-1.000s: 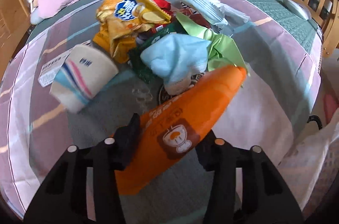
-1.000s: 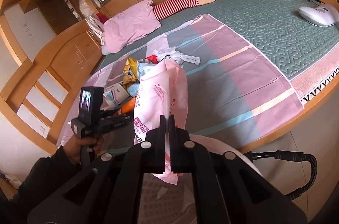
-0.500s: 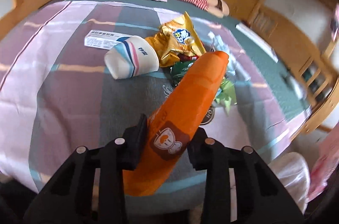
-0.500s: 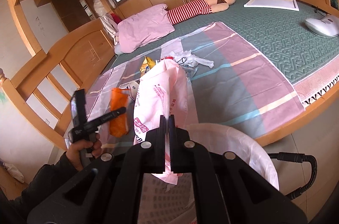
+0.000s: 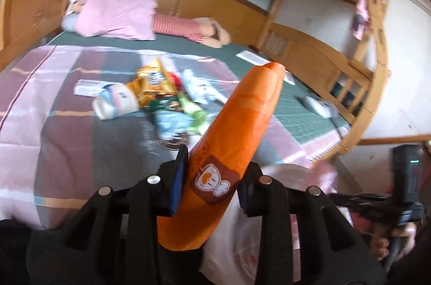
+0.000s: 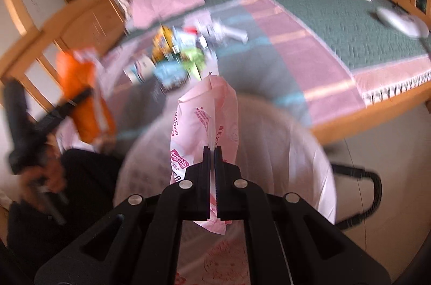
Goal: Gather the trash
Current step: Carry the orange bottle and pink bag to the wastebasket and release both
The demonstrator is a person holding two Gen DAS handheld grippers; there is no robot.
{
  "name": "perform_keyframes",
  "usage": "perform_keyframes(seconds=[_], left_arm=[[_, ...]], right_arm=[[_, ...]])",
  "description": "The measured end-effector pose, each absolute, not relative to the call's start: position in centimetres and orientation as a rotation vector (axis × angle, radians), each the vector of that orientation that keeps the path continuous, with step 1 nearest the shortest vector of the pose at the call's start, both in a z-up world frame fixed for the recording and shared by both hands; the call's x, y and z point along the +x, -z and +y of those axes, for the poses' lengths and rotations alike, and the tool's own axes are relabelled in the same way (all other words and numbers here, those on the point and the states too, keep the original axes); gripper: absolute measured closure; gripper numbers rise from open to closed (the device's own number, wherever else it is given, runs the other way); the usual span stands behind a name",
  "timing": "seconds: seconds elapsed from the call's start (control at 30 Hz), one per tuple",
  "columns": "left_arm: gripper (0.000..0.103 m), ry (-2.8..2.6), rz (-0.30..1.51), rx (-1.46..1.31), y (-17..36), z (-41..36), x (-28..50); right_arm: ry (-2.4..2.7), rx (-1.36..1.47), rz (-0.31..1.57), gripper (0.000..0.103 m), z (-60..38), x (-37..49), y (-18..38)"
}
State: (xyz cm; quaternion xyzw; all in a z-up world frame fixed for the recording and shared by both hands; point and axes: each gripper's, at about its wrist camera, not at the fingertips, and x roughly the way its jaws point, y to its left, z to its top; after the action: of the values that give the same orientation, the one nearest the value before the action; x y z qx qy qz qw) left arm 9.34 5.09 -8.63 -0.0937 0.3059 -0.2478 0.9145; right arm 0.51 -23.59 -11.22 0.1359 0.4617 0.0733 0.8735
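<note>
Trash pile (image 5: 161, 96) blurs behind orange packet (image 5: 231, 150) in left jaws; right jaws pinch pink bag (image 6: 204, 123)

A home bedroom: a wooden-framed bed (image 5: 358, 74) with pink pillow (image 5: 118, 12), striped sheet (image 5: 67, 128) and wall cupboards (image 5: 215, 7).

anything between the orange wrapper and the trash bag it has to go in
Nothing visible blocks it. The left claw grips the orange wrapper in the air beside the white trash bag. The right claw holds a pink wrapper over the bag's mouth, which may crowd the drop.
</note>
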Motion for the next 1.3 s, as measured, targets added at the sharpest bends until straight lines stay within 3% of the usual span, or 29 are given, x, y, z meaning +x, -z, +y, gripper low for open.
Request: perform_keyframes(seconds=[0.4,0.43,0.47,0.53,0.7,0.8,0.93,1.0,1.07,1.13,1.3], left_arm=[[0.07,0.654,0.706,-0.173,10.2,0.6,6.7],[0.07,0.658,0.717,-0.164,10.4,0.2,6.6],[0.07,0.66,0.721,-0.16,10.6,0.1,6.5],[0.07,0.672,0.733,-0.151,10.9,-0.3,6.4],[0.069,0.708,0.753,-0.111,11.4,-1.8,5.9],[0.07,0.737,0.778,-0.094,11.8,-3.3,5.7],[0.068,0.831,0.798,-0.017,12.1,-6.1,4.6],[0.06,0.872,0.809,0.032,12.4,-7.4,3.8],[0.036,0.872,0.813,0.089,12.6,-8.3,3.1],[0.026,0.847,0.798,0.109,12.5,-8.3,2.9],[0.017,0.692,0.762,0.062,12.1,-6.3,4.0]], right_arm=[[-0.148,0.225,0.989,0.099,-23.2,0.0,11.0],[-0.156,0.234,0.994,0.092,-23.4,-0.1,11.0],[-0.158,0.248,0.997,0.075,-23.7,-0.2,10.9],[-0.132,0.291,0.96,0.05,-24.8,-0.6,10.0],[-0.058,0.385,0.744,0.047,-28.4,-2.1,5.5],[-0.017,0.403,0.631,0.037,-29.8,-3.1,3.2],[-0.011,0.42,0.589,0.034,-30.5,-3.4,2.2],[-0.01,0.43,0.591,0.033,-30.6,-3.2,2.5],[-0.015,0.446,0.599,0.03,-30.6,-3.0,2.9],[-0.017,0.463,0.602,0.028,-30.4,-2.9,3.2],[-0.029,0.462,0.62,0.027,-29.8,-2.2,3.7]])
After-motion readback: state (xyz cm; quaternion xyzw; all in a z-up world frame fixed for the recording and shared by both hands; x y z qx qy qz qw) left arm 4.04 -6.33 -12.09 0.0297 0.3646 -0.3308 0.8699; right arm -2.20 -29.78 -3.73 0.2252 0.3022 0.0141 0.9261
